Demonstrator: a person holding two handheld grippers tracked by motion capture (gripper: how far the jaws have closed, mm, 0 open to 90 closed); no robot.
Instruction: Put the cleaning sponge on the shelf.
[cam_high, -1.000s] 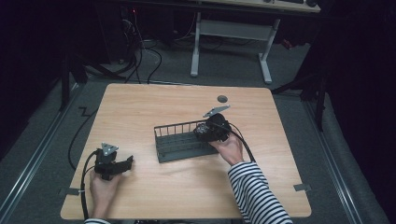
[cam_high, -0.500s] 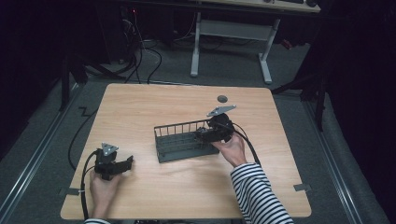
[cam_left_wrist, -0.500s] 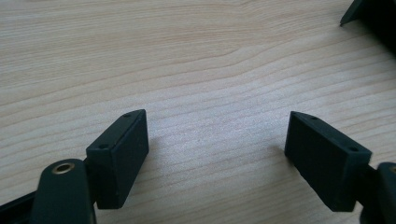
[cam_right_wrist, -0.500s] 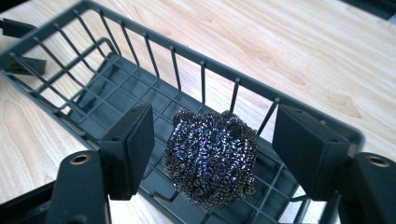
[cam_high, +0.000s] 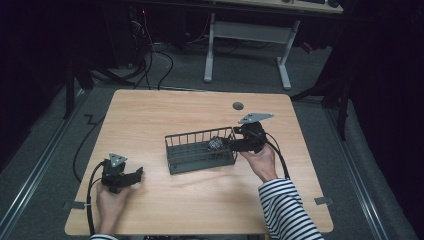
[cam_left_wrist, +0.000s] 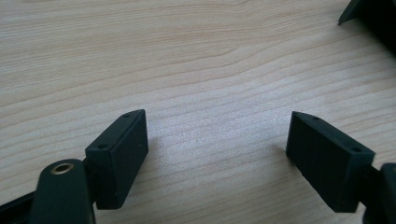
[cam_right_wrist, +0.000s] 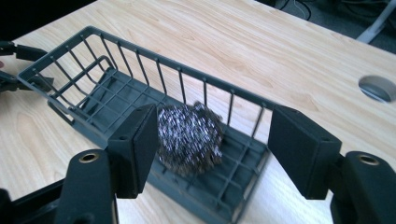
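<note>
A dark wire basket (cam_high: 200, 136) stands lengthwise in the middle of the wooden table (cam_high: 150, 115). A ball of steel wool (cam_high: 215, 145) lies inside it at its right end. My right gripper (cam_high: 227, 145) is open, with its jaws spread on either side of that end and nothing between them. In the right gripper view the steel wool (cam_right_wrist: 189, 137) sits on the basket (cam_right_wrist: 116, 46) floor, close to the left jaw of the right gripper (cam_right_wrist: 212, 135) but not pinched. My left gripper (cam_high: 137, 174) rests open on bare wood at the front left, and in its own view the left gripper (cam_left_wrist: 217, 140) holds nothing.
A round cable hole (cam_high: 238, 105) lies in the table behind the right gripper. A dark corner (cam_left_wrist: 369, 14) pokes into the left gripper view at the top right. Beyond the table stand a white desk frame (cam_high: 250, 35) and floor cables (cam_high: 150, 55).
The right gripper has shifted slightly at the basket's right end, and the steel wool now lies free in the basket. The left gripper has not moved.
</note>
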